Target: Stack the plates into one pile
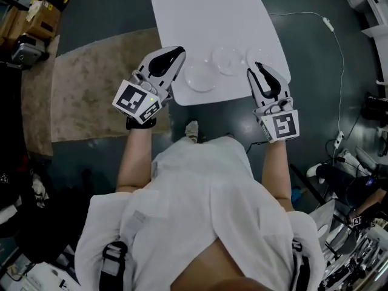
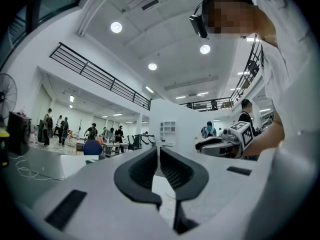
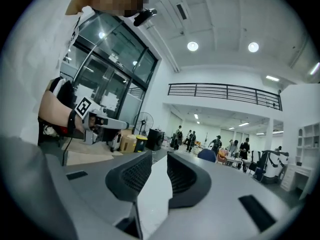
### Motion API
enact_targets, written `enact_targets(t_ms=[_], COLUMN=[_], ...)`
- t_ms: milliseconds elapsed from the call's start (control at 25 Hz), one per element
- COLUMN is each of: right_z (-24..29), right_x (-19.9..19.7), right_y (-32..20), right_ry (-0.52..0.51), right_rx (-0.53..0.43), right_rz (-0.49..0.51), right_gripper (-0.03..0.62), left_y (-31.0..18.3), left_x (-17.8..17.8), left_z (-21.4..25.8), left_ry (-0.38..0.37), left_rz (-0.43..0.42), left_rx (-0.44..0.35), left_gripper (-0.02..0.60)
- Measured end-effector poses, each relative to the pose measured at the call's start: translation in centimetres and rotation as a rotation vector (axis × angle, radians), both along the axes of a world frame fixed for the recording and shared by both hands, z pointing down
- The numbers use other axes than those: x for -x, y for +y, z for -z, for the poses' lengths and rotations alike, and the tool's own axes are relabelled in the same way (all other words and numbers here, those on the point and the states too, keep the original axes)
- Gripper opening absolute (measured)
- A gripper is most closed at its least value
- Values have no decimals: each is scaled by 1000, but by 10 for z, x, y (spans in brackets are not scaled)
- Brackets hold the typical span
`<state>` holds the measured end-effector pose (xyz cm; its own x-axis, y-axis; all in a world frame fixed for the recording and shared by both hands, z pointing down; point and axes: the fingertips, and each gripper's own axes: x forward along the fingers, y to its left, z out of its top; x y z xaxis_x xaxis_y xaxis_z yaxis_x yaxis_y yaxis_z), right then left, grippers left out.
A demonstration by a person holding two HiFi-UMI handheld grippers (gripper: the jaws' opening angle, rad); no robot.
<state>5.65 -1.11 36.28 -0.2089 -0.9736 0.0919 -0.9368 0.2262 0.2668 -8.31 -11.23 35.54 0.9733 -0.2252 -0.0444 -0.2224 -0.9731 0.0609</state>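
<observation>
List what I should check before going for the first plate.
1. Plates in one pile: not ok. The left plate, middle plate and right plate lie singly.
2. Plates close at hand: ok. All three sit at the near end of the table, between the grippers.
3. Left gripper ready to grasp: not ok. Its jaws are together, with nothing in them.
4. Right gripper ready to grasp: ok. Its jaws are apart and empty.
5. Rims high enough to pinch: cannot tell. The plates look clear and flat from above.
</observation>
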Motion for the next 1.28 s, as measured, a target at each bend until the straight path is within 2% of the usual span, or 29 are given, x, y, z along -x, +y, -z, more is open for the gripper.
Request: enact_targets(t_ms=[200,320,440,600,880,1080,1280], right_z=[-34,-57,-84,-118,-174,-205,-237], right_x=[3,7,17,27,36,40,44], right_y=[-22,-34,-51,-71,-87,-105,-115], right_ry=[0,39,81,86,156,177,175], right_rx=[76,135,214,323,484,604,751], right_rz=[92,181,270,398,586,631,616], right_gripper=[120,124,124,127,141,147,169], left_y=[-6,-8,-17,-27,-23,-22,-17], left_x=[-1,-4,-1,-1,-4,-1,7], left_z=[-24,-37,-56,-80,-126,-162,-202], left_ry=[-47,-70,-99,-145,-192,-220,-259], left_rz=[44,94,164,244,362,446,533], left_rx=[38,65,108,165,293,393,547], left_gripper=[12,12,14,20,63,92,124])
